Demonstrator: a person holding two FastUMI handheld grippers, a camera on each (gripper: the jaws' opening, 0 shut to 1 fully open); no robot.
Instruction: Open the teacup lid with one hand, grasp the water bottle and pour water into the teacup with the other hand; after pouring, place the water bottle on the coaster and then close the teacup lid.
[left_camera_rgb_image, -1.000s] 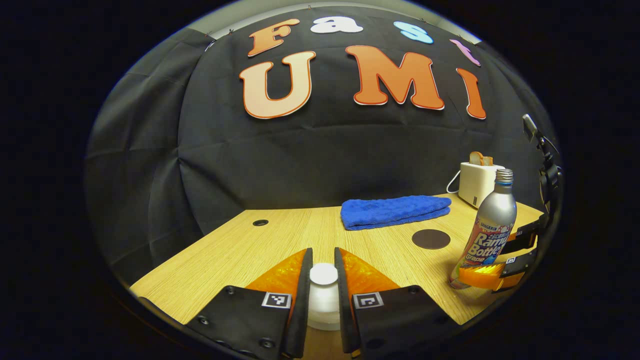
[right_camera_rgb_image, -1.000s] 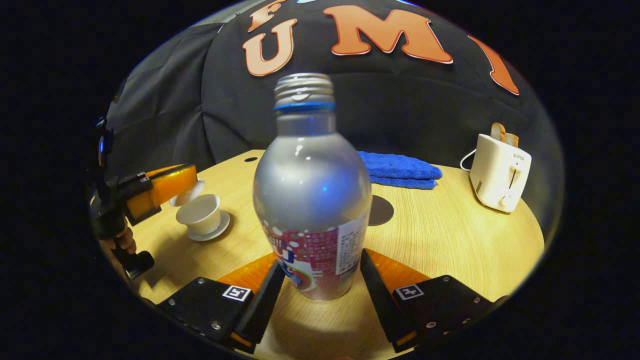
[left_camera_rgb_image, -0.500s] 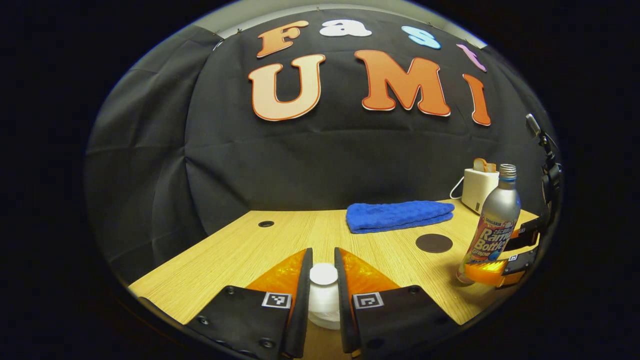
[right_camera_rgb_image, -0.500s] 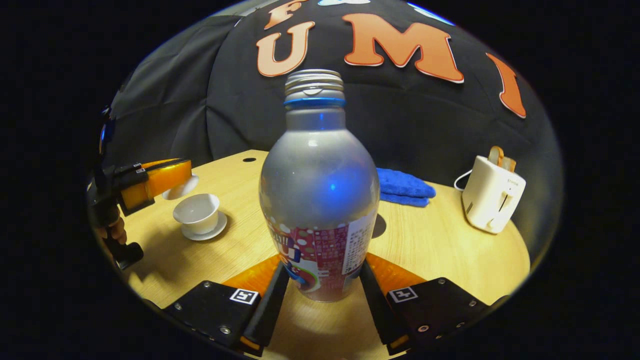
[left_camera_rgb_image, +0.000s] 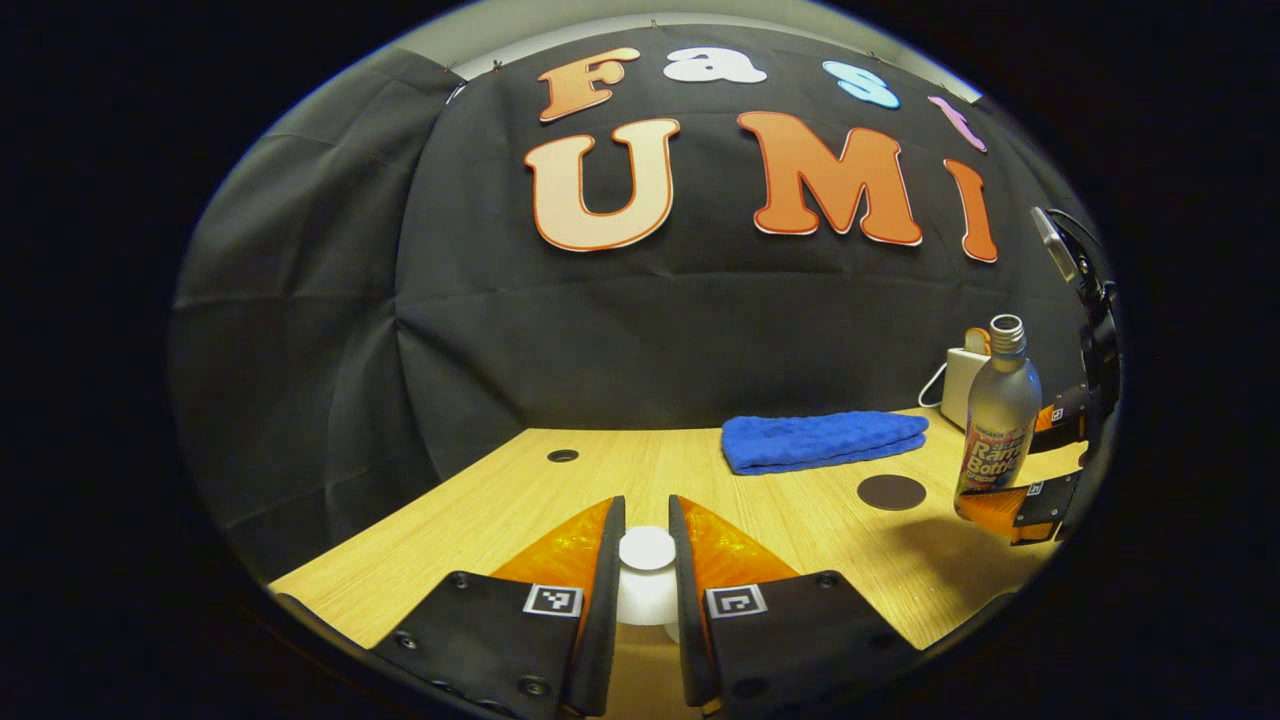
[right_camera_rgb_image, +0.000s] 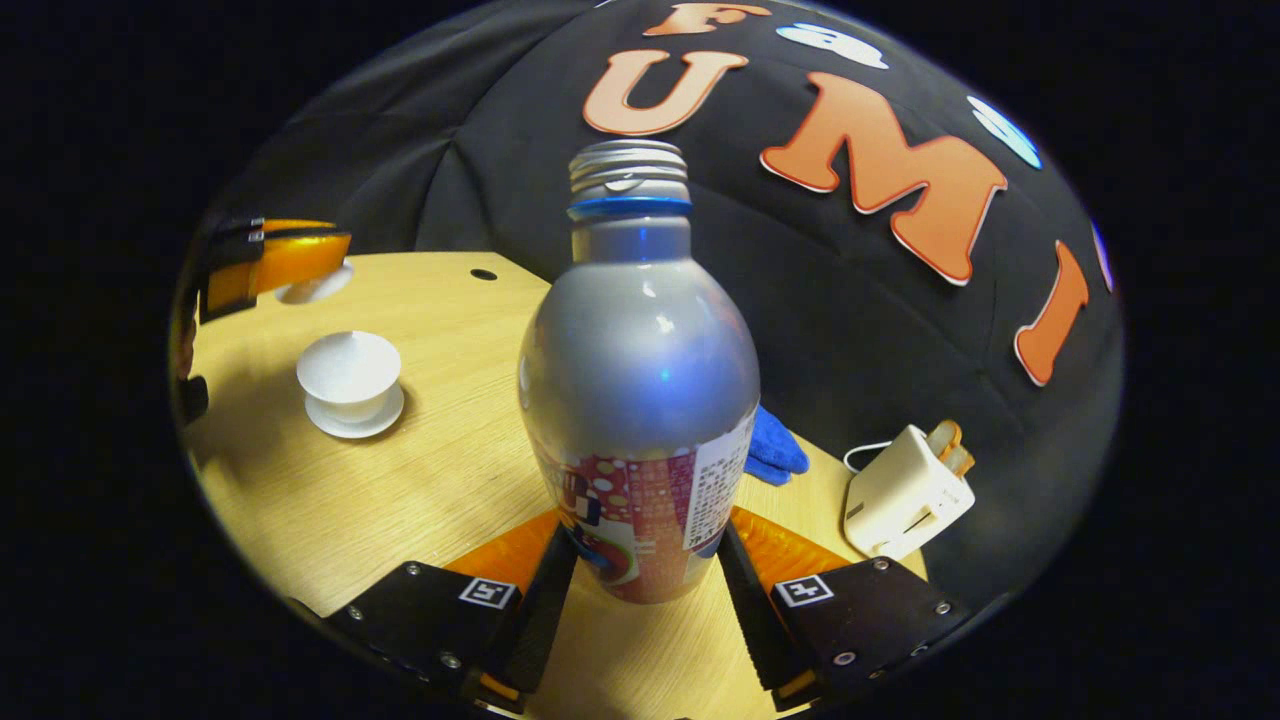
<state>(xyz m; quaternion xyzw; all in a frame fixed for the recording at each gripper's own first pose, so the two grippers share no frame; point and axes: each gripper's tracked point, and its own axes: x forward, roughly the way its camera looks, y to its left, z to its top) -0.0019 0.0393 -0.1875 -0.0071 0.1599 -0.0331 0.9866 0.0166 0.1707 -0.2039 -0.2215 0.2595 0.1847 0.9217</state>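
The silver water bottle (right_camera_rgb_image: 640, 380), cap off, is clamped low on its label by my right gripper (right_camera_rgb_image: 645, 560) and hangs above the table. In the left gripper view the bottle (left_camera_rgb_image: 997, 410) stands out at the far right, held by the right gripper (left_camera_rgb_image: 1015, 465) just past the dark round coaster (left_camera_rgb_image: 891, 491). My left gripper (left_camera_rgb_image: 647, 560) is shut on the knob of the white teacup lid (left_camera_rgb_image: 647, 585), held up in the air. The white teacup (right_camera_rgb_image: 350, 368) sits uncovered on its saucer at the left. Above it, the left gripper (right_camera_rgb_image: 300, 270) holds the lid (right_camera_rgb_image: 313, 288).
A folded blue towel (left_camera_rgb_image: 825, 440) lies at the back of the wooden table (left_camera_rgb_image: 480, 510). A white toaster (right_camera_rgb_image: 905, 495) with toast stands at the back right. A small cable hole (left_camera_rgb_image: 562, 455) marks the back left.
The right gripper has lifted the bottle off the table and its view has rolled, bringing the teacup more into sight. The left gripper has drifted slightly up with the lid.
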